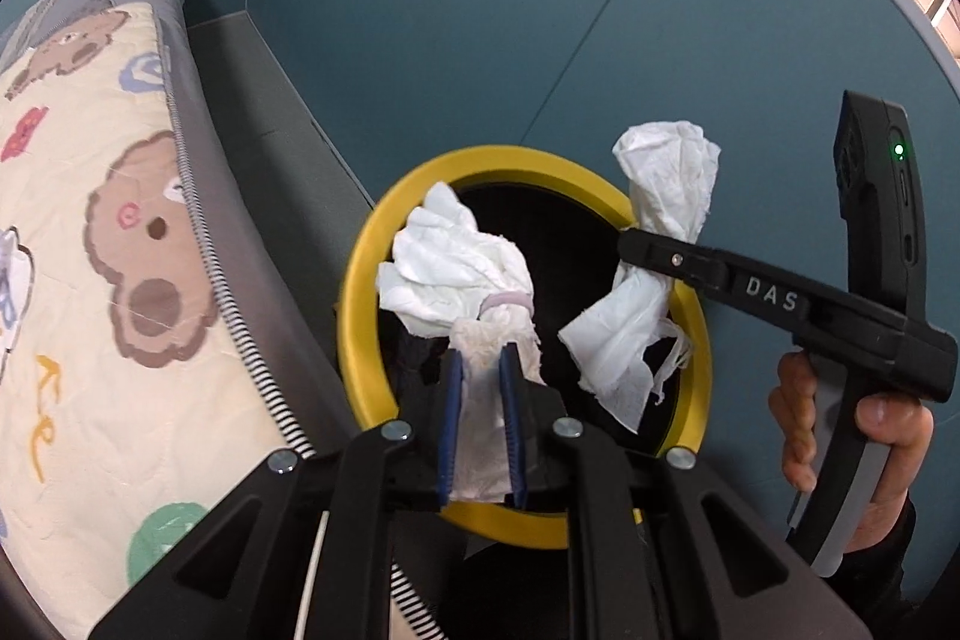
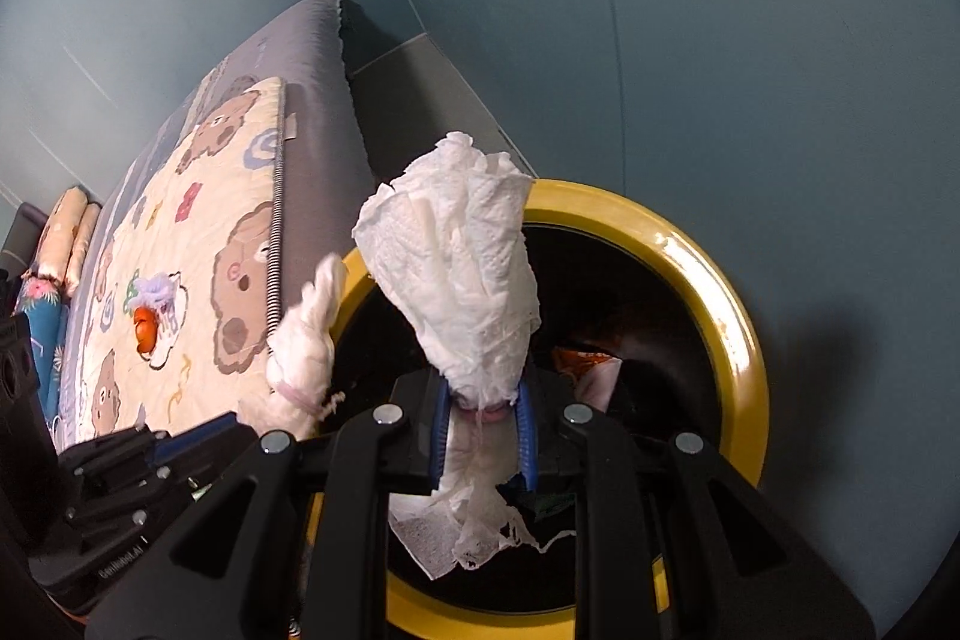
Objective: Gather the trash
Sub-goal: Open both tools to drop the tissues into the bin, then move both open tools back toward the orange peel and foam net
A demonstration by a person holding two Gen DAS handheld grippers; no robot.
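Notably, both grippers sat above the mouth of the round yellow-rimmed black bin point(image 1: 360, 274): the left gripper point(image 1: 482, 382) clamped one crumpled white tissue wad point(image 1: 450, 262), the right gripper point(image 2: 483, 418) another point(image 2: 462, 280), each wad's long axis along its fingers, the left nearer the bed-side rim.

Left hand-held gripper point(image 1: 483, 370): black frame, silver round screws, blue ribbed finger pads point(image 1: 450, 400). Right hand-held gripper point(image 2: 483, 409): same build; in the left wrist view its black body bears white "DAS" lettering and a green indicator light. Right hand point(image 1: 840, 436): dark sleeve.
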